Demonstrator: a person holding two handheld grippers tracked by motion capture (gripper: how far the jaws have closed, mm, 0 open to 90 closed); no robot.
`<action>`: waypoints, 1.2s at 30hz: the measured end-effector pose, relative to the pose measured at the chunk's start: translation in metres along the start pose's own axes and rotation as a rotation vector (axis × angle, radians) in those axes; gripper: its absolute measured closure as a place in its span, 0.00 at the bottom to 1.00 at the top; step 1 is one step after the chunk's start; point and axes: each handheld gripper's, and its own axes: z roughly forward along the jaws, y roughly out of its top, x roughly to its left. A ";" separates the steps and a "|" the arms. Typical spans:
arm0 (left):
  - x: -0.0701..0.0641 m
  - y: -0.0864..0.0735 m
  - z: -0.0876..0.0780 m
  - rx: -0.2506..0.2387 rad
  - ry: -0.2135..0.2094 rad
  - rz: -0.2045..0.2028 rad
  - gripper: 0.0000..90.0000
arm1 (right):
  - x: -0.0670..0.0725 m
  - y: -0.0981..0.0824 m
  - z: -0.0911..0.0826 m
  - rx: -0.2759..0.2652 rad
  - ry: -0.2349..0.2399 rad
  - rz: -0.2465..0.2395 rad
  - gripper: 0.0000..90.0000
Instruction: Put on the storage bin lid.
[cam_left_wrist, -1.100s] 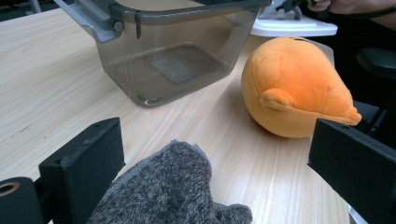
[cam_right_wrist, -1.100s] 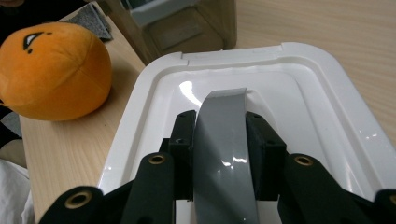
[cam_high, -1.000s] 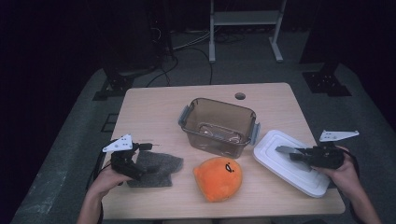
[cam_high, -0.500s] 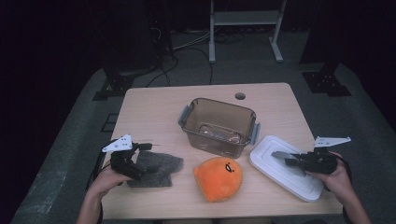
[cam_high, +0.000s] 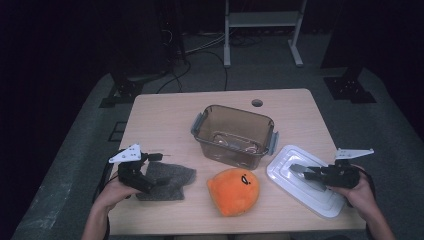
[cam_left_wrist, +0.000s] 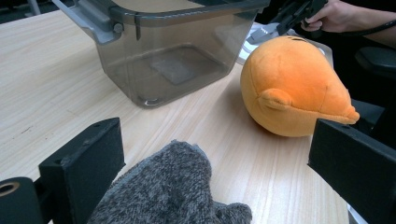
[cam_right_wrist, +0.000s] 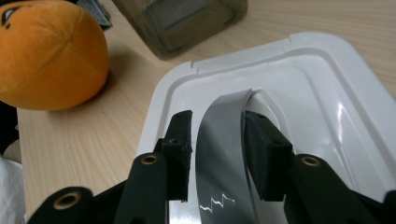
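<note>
Your right gripper (cam_right_wrist: 217, 140) has its jaws straddling the grey handle (cam_right_wrist: 224, 154) that arches up from the white lid (cam_high: 305, 185); they have just been opening, and now a thin gap shows on the left side while the right pad sits just against the strap's edge, so the handle is between them without being pinched. The lid lies flat on the table (cam_high: 165, 120) at its right near corner, under your right hand (cam_high: 357, 192), with one corner just beside the brown bin (cam_high: 234, 134). Your left gripper (cam_left_wrist: 215, 163) has its jaws wide apart, one on each side of the grey knit cloth (cam_left_wrist: 168, 196), which lies loose on the wood between them and is not squeezed. In the high view that gripper (cam_high: 150, 167) rests at the table's left near side on the cloth (cam_high: 167, 180), with your left hand (cam_high: 117, 190) behind it. The orange plush (cam_high: 234, 191) sits between the cloth and the lid, near the front edge and just in front of the bin. The bin stands upright and uncovered in the middle of the table, with its grey latches on both ends.
</note>
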 end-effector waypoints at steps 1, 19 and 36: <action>0.000 0.000 0.000 0.001 0.000 0.000 0.03 | 0.000 0.001 -0.001 -0.006 -0.006 -0.002 0.66; 0.000 0.001 0.001 0.002 0.000 0.009 0.03 | 0.039 0.042 -0.016 -0.104 0.040 -0.089 0.48; -0.001 0.000 0.004 0.006 0.002 0.013 0.03 | 0.086 0.065 -0.005 -0.073 0.123 -0.168 0.30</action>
